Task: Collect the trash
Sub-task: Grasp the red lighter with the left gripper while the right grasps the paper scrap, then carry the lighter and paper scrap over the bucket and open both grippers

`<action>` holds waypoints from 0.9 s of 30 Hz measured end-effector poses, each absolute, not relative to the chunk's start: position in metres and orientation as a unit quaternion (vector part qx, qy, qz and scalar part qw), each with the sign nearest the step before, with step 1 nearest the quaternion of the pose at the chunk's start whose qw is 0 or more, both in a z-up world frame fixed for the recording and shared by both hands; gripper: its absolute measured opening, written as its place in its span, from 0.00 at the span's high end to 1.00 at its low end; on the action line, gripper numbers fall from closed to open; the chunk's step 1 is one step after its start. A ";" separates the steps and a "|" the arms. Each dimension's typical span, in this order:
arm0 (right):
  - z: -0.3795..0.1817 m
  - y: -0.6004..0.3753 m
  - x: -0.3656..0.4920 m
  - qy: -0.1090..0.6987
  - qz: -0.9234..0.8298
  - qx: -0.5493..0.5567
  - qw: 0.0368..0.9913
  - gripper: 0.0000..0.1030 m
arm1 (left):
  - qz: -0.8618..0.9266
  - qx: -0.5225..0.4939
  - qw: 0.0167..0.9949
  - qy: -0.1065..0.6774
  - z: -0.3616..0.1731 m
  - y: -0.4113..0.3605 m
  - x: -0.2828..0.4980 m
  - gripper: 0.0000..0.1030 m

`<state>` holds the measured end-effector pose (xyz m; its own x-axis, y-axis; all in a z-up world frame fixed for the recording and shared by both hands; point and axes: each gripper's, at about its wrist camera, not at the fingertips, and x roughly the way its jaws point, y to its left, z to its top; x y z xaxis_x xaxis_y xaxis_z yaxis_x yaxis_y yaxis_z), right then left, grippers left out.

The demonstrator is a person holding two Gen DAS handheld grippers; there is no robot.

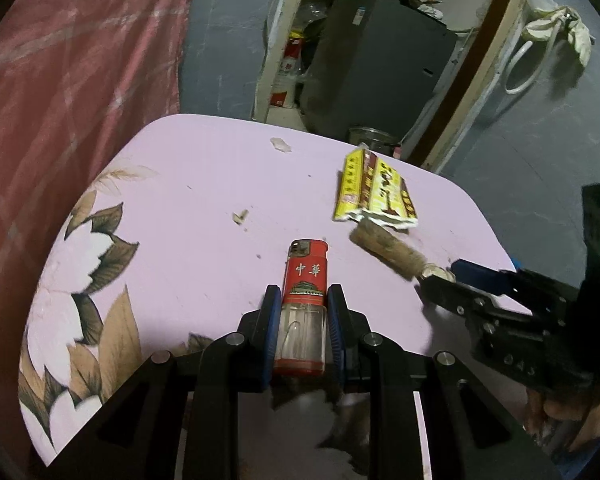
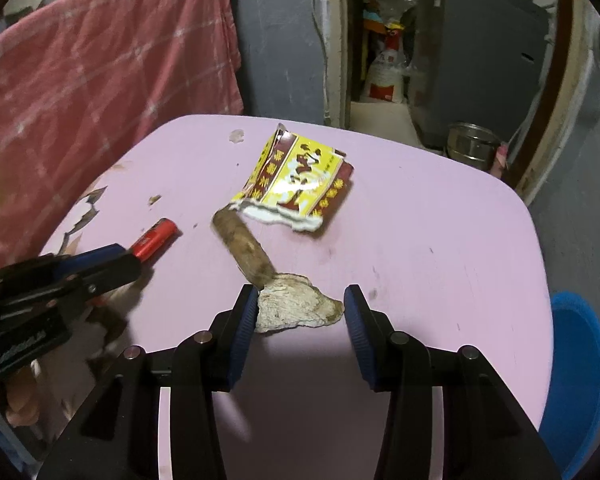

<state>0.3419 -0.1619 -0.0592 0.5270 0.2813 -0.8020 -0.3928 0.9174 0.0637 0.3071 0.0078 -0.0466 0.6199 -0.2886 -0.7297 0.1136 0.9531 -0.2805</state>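
Note:
On the pink table (image 1: 188,184) my left gripper (image 1: 304,289) is shut on a red lighter (image 1: 305,280), which points away from me. In the right wrist view that left gripper (image 2: 134,258) comes in from the left with the lighter (image 2: 156,239) in it. My right gripper (image 2: 299,290) is open around a whitish crumpled lump (image 2: 296,308); its left pad touches the lump, the right pad stands just beside it. A brown cylinder (image 2: 244,248) runs from the lump toward a torn yellow-and-red packet (image 2: 300,184). The left wrist view shows the right gripper (image 1: 440,274), cylinder (image 1: 384,250) and packet (image 1: 374,192).
Small scraps (image 1: 280,145) (image 1: 240,216) lie on the far left half of the table (image 2: 420,240). A pink blanket (image 2: 100,72) hangs at the left. A blue tub (image 2: 576,380) sits below the table's right edge. A metal pot (image 2: 470,144) and a grey cabinet (image 2: 480,48) stand behind.

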 end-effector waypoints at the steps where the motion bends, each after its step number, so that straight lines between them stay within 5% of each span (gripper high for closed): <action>1: -0.059 -0.165 0.334 0.440 0.190 -0.063 0.875 0.59 | -0.115 -0.104 0.895 0.419 -0.046 0.006 0.305 0.81; 27: 0.019 -0.272 0.186 0.170 0.053 0.024 0.984 0.59 | -0.191 -0.126 0.953 0.198 0.024 -0.092 0.220 0.81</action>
